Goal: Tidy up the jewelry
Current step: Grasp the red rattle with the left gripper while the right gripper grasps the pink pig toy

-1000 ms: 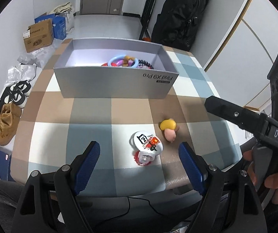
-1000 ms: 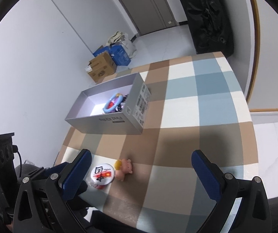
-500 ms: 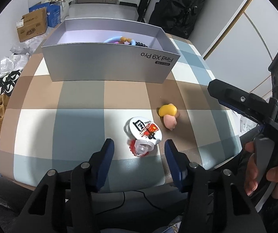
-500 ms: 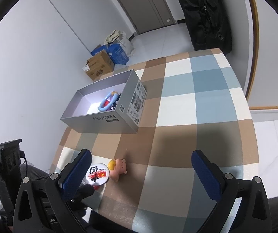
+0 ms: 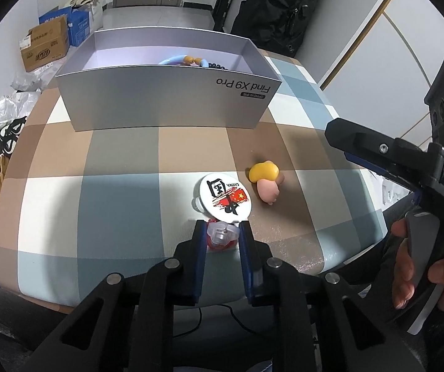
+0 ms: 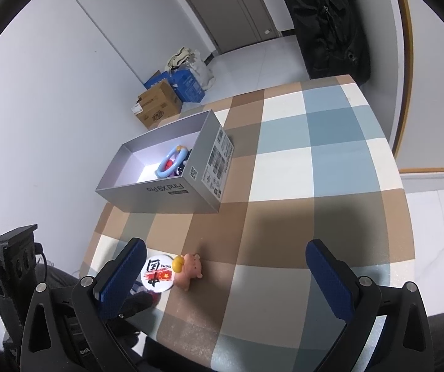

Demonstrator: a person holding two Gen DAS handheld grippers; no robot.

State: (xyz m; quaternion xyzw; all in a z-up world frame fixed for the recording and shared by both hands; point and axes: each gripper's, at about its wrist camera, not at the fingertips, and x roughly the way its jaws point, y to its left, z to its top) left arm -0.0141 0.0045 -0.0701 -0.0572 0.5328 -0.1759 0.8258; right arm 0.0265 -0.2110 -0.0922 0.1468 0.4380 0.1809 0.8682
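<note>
Pink pig figurine (image 5: 268,187) beside badge (image 5: 225,197)

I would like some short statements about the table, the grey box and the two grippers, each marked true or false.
1. The round white badge lies inside the grey box. False: it lies on the checked tablecloth, in front of the box.
2. The left gripper has a clear plastic piece with red between its fingers. True; they are closing on it.
3. The right gripper holds the pink figure with a yellow cap. False: its fingers stand wide apart, holding nothing.
4. A light blue ring is in the box. True.
5. The pink figure lies beside the badge. True.
</note>
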